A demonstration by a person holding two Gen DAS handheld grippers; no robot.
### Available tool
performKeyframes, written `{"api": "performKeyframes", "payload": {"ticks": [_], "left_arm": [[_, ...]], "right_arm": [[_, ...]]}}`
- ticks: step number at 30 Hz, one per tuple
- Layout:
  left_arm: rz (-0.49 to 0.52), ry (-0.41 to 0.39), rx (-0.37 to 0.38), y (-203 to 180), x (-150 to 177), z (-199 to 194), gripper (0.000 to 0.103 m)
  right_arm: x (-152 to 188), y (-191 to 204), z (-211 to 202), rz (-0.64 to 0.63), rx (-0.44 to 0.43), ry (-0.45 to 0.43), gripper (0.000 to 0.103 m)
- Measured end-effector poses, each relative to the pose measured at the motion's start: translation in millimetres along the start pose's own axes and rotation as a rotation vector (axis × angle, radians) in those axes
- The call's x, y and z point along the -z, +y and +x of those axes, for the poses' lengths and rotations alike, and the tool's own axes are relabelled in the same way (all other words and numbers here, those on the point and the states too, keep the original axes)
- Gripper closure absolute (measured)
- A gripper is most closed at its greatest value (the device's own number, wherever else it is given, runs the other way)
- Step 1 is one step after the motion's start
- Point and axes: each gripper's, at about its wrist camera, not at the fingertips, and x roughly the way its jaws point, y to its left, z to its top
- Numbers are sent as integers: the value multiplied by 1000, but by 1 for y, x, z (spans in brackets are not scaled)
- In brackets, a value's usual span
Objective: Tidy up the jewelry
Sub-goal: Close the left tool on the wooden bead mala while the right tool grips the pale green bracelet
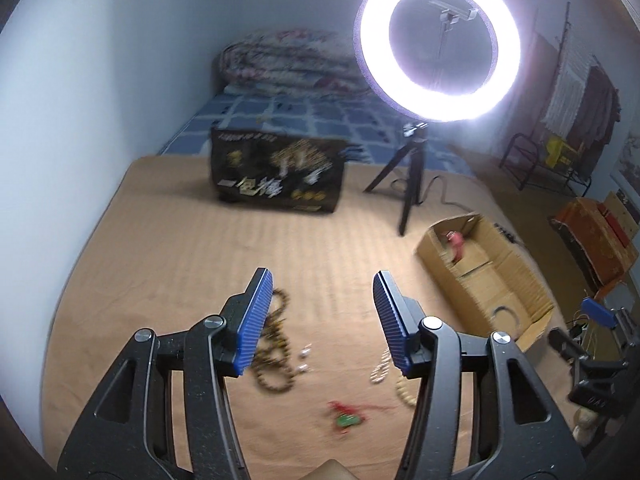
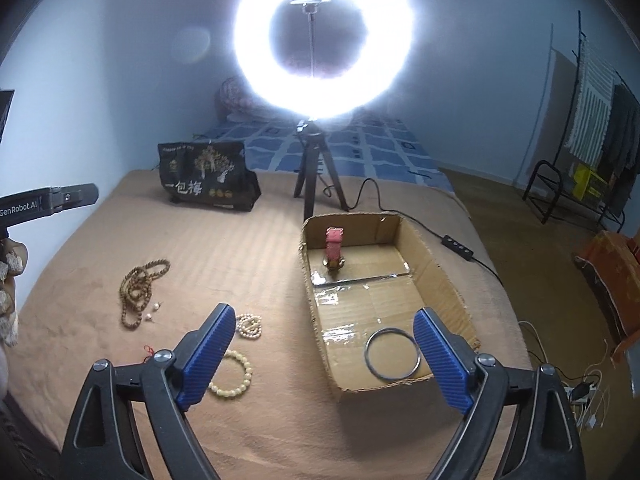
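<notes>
Left tool (image 1: 323,312) hides part of the blurred brown beads (image 1: 276,344)

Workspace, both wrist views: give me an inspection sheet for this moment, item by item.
Surface: tan blanket over a bed, ribbed, no spills seen.
Job's things: cardboard box holds a pink watch and a metal bangle. Still outside it: brown bead necklace, two small pearl earrings, pearl bracelet, cream bead bracelet, red-corded green charm.
Clutter: black printed bag.
Grippers: left hand-held gripper open, nothing between the pads; right hand-held gripper open, empty.
Cables: ring light's cord with inline switch lies beside the box; loose wires on the floor.
Surroundings: ring light on tripod, folded quilt, clothes rack.
</notes>
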Motion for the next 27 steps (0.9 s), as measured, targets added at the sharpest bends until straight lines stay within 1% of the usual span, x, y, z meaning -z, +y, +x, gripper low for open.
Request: {"api": "performKeyframes", "payload": {"ticks": [5, 8, 11, 18, 24, 27], "left_arm": [[-35, 68, -31, 38, 17, 17, 49], [-40, 102, -41, 52, 28, 27, 49], [-69, 144, -45, 68, 36, 40, 49], [-133, 224, -50, 91, 50, 73, 49], [-178, 304, -37, 101, 63, 106, 49], [-184, 328, -42, 103, 68, 117, 49]], "right_arm": [[8, 8, 12, 8, -51, 36, 11], [14, 15, 21, 1, -74, 62, 11], [22, 25, 28, -19, -90, 85, 11], [40, 46, 50, -49, -135, 157, 11], [53, 61, 69, -74, -166, 210, 11], [57, 65, 77, -82, -182, 226, 11]]}}
